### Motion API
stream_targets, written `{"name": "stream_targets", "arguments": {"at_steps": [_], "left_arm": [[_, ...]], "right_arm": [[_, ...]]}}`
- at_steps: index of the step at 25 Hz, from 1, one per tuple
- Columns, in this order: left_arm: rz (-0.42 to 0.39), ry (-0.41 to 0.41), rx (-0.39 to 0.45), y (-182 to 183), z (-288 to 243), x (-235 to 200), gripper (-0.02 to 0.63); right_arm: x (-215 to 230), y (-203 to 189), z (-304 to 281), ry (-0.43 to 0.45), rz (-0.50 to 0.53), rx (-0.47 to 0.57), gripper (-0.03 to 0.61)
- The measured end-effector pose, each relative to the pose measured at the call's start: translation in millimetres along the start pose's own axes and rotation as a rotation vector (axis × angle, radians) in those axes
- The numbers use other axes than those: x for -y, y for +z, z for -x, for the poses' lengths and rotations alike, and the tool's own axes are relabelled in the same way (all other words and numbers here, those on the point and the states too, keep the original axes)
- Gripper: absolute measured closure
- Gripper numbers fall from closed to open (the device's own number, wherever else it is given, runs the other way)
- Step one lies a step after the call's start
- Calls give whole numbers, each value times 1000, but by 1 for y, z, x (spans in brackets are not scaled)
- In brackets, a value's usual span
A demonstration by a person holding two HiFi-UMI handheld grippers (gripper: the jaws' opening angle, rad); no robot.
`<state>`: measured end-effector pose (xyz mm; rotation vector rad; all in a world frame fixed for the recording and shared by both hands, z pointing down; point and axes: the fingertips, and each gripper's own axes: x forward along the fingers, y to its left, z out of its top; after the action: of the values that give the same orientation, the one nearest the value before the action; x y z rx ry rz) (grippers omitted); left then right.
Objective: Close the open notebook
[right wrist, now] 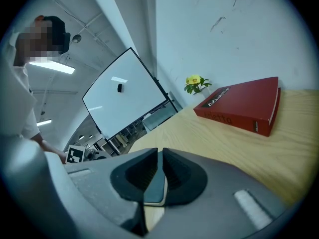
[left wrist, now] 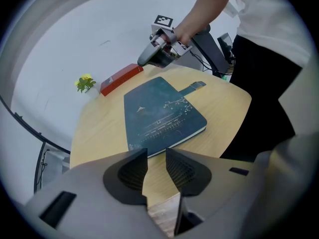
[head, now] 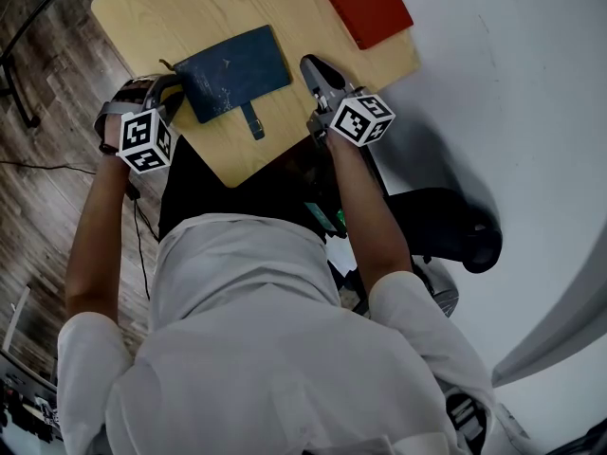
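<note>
On a pale wooden table by a white wall, over plank flooring: dark blue notebook lying closed mid-top, red book at the far edge, left gripper spread and empty just beside the notebook, right gripper pressed together.

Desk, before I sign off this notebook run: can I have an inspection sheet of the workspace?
Surface: light wooden table.
Job's things: blue notebook lies closed, cover up, strap flap lying out on the table.
Clutter: red book at the far edge; small yellow flower by the wall.
Grippers: left gripper fingers apart, nothing between; right gripper shut.
Cables: black cable on the floor at left.
Surroundings: wood floor, white wall, whiteboard.
</note>
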<state>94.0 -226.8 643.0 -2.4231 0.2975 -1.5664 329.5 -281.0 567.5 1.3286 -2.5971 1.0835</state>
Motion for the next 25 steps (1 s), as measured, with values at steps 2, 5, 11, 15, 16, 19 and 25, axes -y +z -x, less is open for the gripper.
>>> {"name": "stream_targets", "arguments": {"at_steps": [2, 5, 11, 15, 16, 19, 25], "left_arm": [[46, 7, 25, 0, 4, -1, 494], [161, 25, 86, 3, 15, -8, 494], [494, 111, 337, 30, 62, -44, 494], [725, 206, 570, 47, 108, -76, 500], [782, 228, 630, 50, 120, -83, 505], [911, 290, 791, 60, 155, -104, 519], [909, 354, 926, 83, 206, -125, 538]], "right_arm": [[-3, 1, 0, 6, 3, 11, 549], [-10, 4, 1, 12, 45, 23, 549], [-39, 19, 4, 2, 279, 45, 549], [-66, 44, 16, -29, 417, 112, 549], [-74, 52, 22, -41, 443, 136, 549], [-95, 80, 40, -89, 520, 213, 549], [-131, 127, 83, -217, 631, 350, 549]]}}
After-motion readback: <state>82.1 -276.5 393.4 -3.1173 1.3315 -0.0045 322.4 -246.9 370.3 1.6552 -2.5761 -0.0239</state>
